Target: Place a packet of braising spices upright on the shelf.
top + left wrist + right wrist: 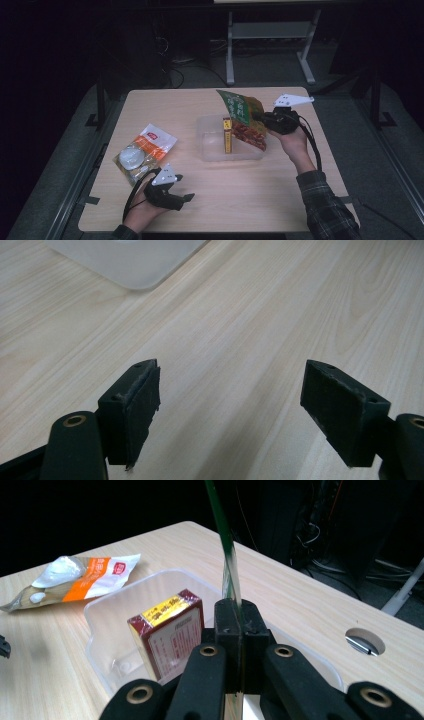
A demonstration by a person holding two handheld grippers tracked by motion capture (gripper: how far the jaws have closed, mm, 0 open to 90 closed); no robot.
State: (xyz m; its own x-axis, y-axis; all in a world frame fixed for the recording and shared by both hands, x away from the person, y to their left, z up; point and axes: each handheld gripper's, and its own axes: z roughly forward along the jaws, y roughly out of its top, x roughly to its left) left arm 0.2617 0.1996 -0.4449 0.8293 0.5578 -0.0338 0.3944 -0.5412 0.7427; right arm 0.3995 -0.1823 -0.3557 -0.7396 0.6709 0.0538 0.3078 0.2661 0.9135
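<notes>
Green packet pinched in right tool over tub; left tool agape, empty.

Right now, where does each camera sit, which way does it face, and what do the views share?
High view: above the person's side, looking forward and down on the table; both forearms enter from below.
Left gripper view: rides the left gripper, looking along open fingers at bare wood.
Right gripper view: rides the right gripper, pinching a green packet.
Shared: the clear container and boxed item.
</notes>
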